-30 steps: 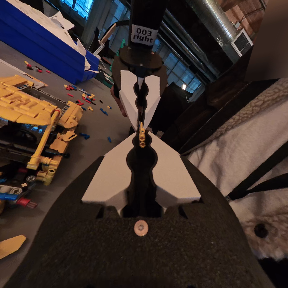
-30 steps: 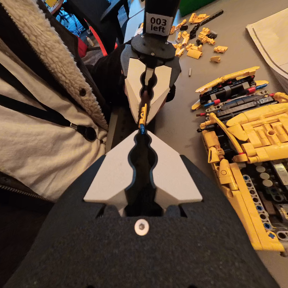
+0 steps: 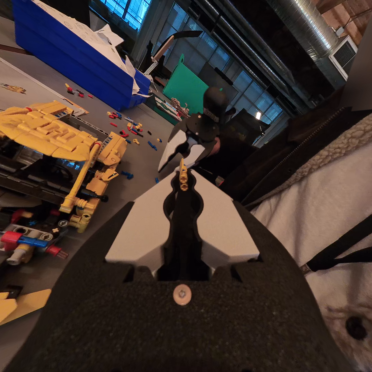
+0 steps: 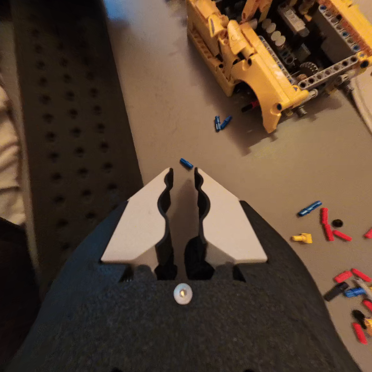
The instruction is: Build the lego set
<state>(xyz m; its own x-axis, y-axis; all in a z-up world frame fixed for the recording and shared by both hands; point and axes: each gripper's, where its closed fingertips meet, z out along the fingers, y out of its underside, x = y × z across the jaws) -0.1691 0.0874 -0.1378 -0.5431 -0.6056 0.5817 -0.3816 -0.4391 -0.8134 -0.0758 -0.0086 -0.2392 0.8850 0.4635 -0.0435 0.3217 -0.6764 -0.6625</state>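
The left tongs are clamped on a small yellow connector, its tip poking out past the fingertips at twelve o'clock. The right tongs stand parted with nothing between them, nose down over the table, where a loose blue pin lies just beyond their tips. The step in hand looks like fetching a pin to fit into the connector; the next move would be to lower the parted tongs around that pin, line them up with its slanted lie, and close without flicking it away. At one o'clock in the right wrist view sits the yellow lego model, well apart from the pin, with two more blue pins between. Red and blue pins scatter at three o'clock. Farther off, the left wrist view shows a blue bin holding papers at eleven o'clock, then windows and a ceiling duct beyond.
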